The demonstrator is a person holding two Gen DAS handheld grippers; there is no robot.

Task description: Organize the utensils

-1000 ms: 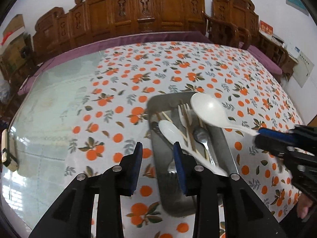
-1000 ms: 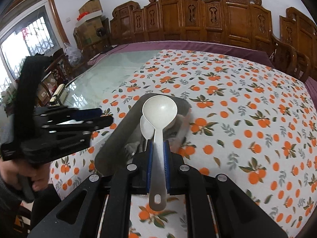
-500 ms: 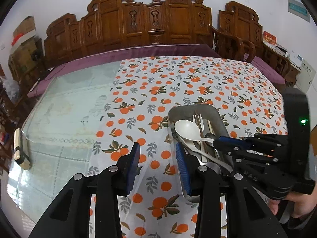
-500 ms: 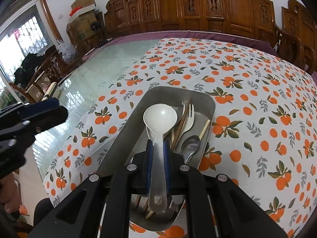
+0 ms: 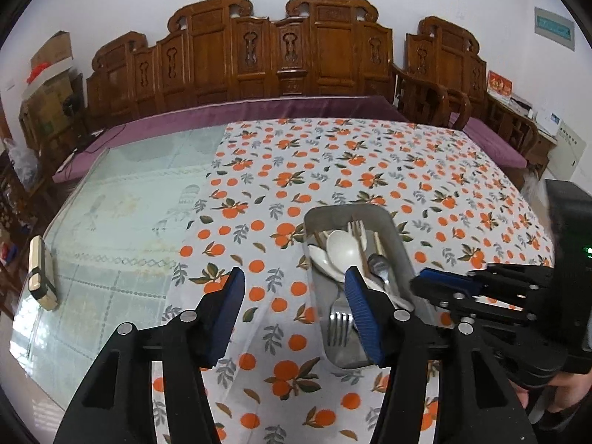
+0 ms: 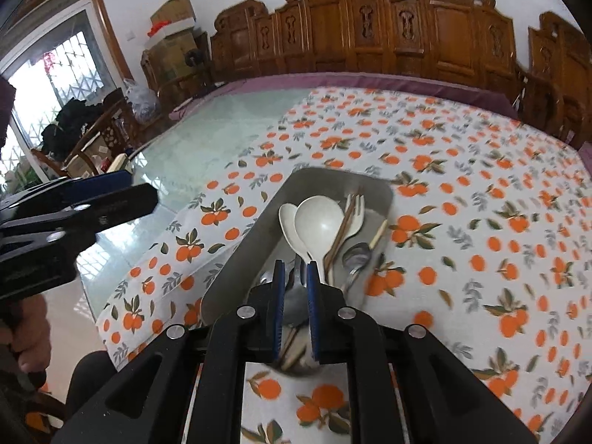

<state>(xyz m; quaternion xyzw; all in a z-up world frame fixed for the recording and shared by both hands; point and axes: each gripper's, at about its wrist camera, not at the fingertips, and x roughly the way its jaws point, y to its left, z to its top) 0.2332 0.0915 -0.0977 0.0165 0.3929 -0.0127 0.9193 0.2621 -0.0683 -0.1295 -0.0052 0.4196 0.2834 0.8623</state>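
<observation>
A metal tray [image 5: 396,236] [image 6: 255,236] lies on the orange-print tablecloth and holds white spoons, a white fork, chopsticks, a metal spoon and a metal fork. The big white spoon [image 6: 317,224] [image 5: 344,249] lies in the tray on top of the others. My right gripper [image 6: 295,272] hovers over the tray's near end, jaws slightly apart, holding nothing; it also shows in the left wrist view [image 5: 425,281]. My left gripper [image 5: 294,288] is open and empty, just left of the tray; it also shows in the right wrist view [image 6: 144,194].
The tablecloth [image 5: 333,162] covers the right part of a glass-topped table [image 5: 122,222]. A small beige box [image 5: 39,275] lies near the table's left edge. Carved wooden chairs [image 5: 259,55] line the far side.
My right gripper lowered the big white spoon into the tray and let go of it. My left gripper opened wider and drew back from the tray.
</observation>
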